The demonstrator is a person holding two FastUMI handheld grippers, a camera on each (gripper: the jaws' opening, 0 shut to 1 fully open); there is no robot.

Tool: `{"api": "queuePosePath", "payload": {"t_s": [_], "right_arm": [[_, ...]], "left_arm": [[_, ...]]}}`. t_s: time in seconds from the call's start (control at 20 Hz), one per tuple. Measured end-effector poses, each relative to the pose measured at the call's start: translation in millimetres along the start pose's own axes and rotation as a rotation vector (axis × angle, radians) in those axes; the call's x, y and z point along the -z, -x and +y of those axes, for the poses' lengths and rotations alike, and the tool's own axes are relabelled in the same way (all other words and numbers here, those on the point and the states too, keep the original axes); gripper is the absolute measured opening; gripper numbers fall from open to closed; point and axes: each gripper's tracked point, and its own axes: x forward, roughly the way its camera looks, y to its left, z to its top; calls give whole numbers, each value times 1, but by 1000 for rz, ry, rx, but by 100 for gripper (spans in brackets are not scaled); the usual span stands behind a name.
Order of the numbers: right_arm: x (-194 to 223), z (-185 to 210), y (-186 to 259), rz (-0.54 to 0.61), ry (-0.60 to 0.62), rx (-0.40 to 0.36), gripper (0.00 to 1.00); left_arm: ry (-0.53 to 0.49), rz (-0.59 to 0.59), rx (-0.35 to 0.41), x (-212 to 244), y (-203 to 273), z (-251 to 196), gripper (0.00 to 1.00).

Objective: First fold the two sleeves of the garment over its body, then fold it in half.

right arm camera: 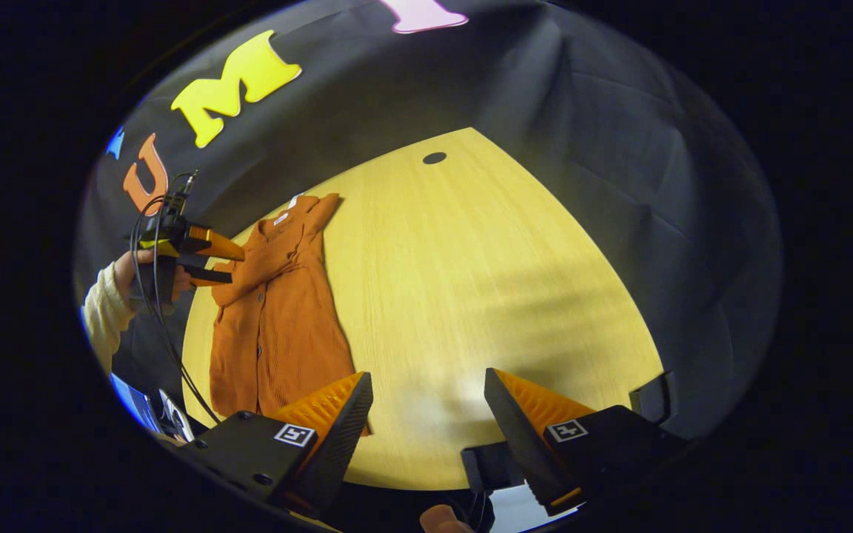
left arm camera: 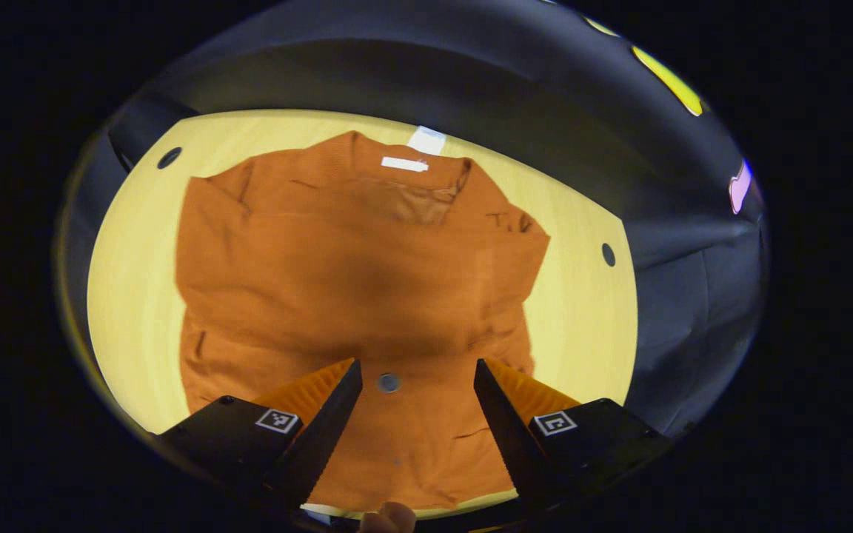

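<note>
Left gripper view: the left tool (left arm camera: 417,377) is held wide open above the orange garment (left arm camera: 356,296), spread on the desk (left arm camera: 586,311). Right tool (right arm camera: 428,389), at 6 o'clock, is held wide over bare desk.

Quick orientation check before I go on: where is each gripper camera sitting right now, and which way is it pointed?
Left gripper view: rides the left gripper, above the orange garment, looking down on it; jaws apart, a fingertip at the bottom edge.
Right gripper view: rides the right gripper, low over bare table, facing the booth wall; jaws apart. The left gripper and the hand holding it show farther off.
Shared: garment, table, left gripper.
</note>
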Motion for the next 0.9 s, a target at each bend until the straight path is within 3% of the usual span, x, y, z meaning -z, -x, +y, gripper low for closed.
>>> {"api": "queuePosePath", "payload": {"t_s": [0.1, 0.3, 0.45, 0.75, 0.9], "right_arm": [[4, 19, -7, 16, 33, -5, 98], [16, 56, -21, 47, 56, -26, 97], [29, 76, -31, 77, 71, -34, 97], [47, 90, -46, 144, 145, -20, 98], [53, 86, -45, 192, 200, 4, 94]], "left_arm": [[-15, -12, -2, 18, 12, 33, 99], [-68, -94, -134, 43, 40, 118, 99], [-48, -93, -175, 66, 56, 163, 100], [27, -37, -223, 98, 91, 213, 99], [44, 51, -173, 135, 82, 214, 99]]}}
